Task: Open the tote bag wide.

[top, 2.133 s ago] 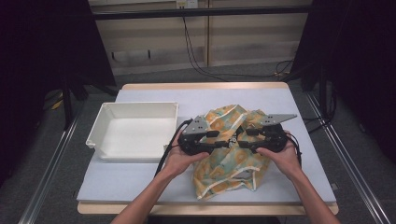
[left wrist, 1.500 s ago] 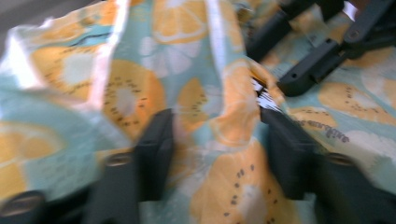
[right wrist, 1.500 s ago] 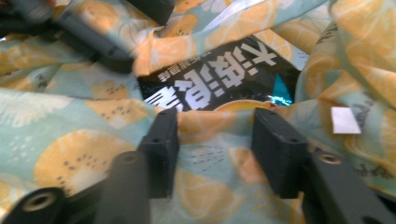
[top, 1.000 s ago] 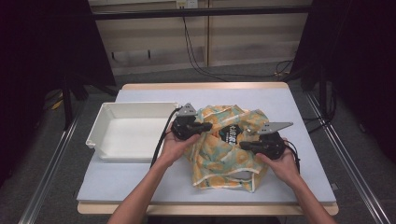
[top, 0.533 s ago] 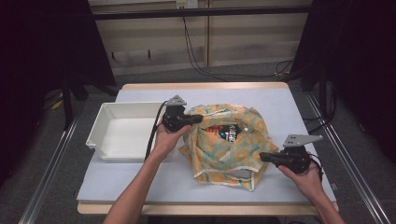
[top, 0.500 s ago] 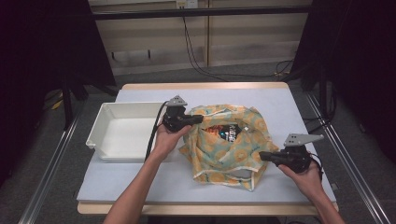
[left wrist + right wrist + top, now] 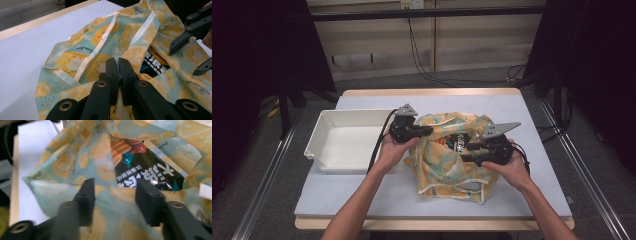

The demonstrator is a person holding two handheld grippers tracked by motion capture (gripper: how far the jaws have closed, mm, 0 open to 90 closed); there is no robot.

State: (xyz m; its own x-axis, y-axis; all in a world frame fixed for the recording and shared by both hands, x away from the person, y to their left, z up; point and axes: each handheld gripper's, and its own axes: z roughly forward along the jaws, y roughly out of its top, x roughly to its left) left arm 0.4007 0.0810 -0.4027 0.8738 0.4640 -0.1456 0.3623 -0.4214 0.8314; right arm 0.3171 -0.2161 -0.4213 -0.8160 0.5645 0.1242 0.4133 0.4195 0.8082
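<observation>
A cloth bag [image 7: 447, 170] printed with yellow citrus slices lies crumpled at the middle of the table, its mouth open. A black snack packet [image 7: 458, 143] sits inside it, also seen as the snack packet [image 7: 147, 170] in the right gripper view. My left gripper [image 7: 428, 132] is shut on the bag's rim [image 7: 100, 67], with cloth pinched between its jaws. My right gripper [image 7: 465, 151] is at the bag's mouth on the right. Its jaws have just been opening and stand apart over the cloth and the packet's near edge [image 7: 116, 187], pressing on nothing.
An empty white tray [image 7: 347, 142] stands left of the bag, close behind my left hand. The pale table [image 7: 362, 200] has bare room in front and at the far right. Cables trail from both grippers.
My right hand has come back from the table's right edge to the bag's mouth, and its jaws have spread. The left gripper has stayed where it was, still shut on the bag's rim.
</observation>
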